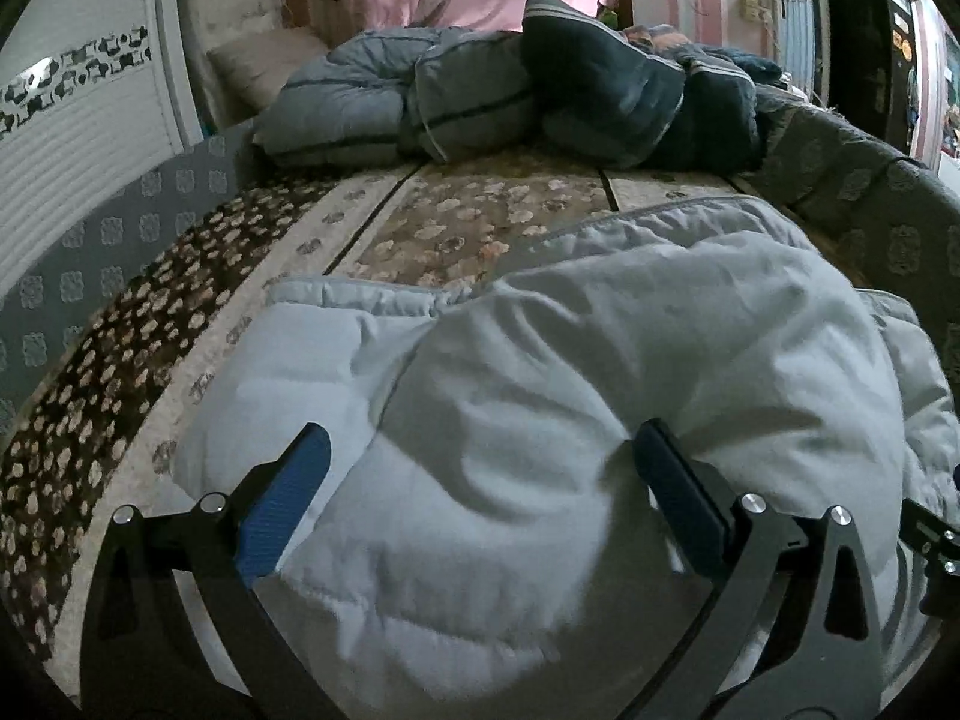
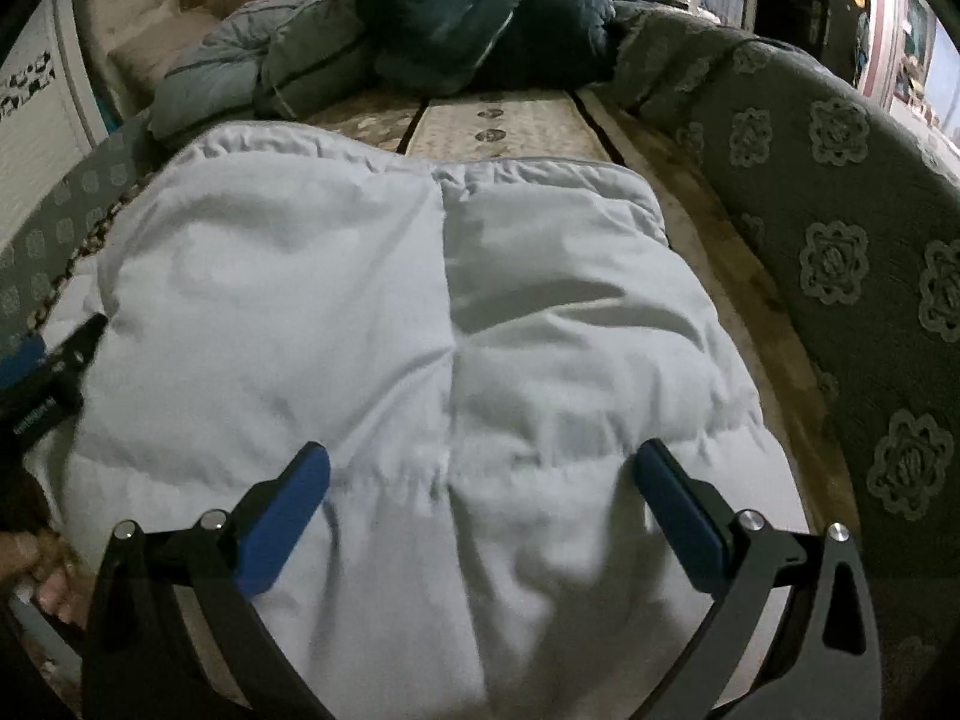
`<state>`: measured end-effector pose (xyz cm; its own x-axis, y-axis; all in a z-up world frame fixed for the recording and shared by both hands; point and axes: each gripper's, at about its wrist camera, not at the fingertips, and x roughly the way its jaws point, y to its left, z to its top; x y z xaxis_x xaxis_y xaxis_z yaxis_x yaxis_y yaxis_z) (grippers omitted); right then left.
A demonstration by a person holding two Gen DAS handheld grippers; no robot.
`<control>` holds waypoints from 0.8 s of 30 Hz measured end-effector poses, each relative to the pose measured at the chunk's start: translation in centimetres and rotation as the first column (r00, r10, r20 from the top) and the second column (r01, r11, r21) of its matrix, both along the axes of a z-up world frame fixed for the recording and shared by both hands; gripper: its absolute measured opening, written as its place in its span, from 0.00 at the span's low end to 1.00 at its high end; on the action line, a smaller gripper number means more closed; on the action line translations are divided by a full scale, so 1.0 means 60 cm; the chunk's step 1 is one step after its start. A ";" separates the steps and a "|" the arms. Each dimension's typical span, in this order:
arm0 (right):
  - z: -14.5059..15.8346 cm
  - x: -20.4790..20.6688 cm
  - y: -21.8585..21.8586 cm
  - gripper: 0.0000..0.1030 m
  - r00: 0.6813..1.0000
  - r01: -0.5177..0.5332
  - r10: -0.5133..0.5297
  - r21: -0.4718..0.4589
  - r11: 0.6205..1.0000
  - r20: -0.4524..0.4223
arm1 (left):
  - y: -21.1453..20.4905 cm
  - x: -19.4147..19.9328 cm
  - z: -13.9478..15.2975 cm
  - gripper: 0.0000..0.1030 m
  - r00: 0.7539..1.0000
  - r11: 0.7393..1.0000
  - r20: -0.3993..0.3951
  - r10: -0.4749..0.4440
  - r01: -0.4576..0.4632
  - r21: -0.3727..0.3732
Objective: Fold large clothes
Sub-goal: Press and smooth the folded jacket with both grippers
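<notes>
Hovering with both pairs of fingers spread wide, gripping nothing; pale padded quilt [image 2: 420,312] bunched on the bed [image 2: 516,114] directly beneath and between the fingers; best closing on a doubled edge, both sides level.

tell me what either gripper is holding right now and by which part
Nothing: the left gripper and right gripper are both open over the puffy pale blue padded garment.

Left gripper [image 1: 480,468] has its blue-padded fingers [image 1: 282,510] spread wide apart; right gripper [image 2: 480,480] is likewise splayed, gripping nothing, with the left gripper's edge just beside it at far left
</notes>
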<state>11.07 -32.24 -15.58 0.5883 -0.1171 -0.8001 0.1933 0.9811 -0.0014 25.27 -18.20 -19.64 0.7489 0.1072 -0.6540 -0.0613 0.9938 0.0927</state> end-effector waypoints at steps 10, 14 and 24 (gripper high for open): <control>-0.036 0.078 -0.009 0.99 0.998 0.002 -0.003 -0.025 1.000 -0.064 | 0.020 0.064 -0.029 0.97 1.000 1.000 -0.026 -0.006 0.007 0.016; -0.052 0.094 -0.018 0.99 0.997 0.007 -0.007 -0.003 1.000 -0.079 | 0.016 0.083 -0.048 0.97 1.000 0.998 -0.017 -0.021 0.022 0.053; -0.072 0.104 -0.019 0.99 0.993 -0.011 0.011 0.000 1.000 -0.116 | 0.012 0.104 -0.080 0.97 0.995 0.996 -0.089 -0.041 0.048 0.077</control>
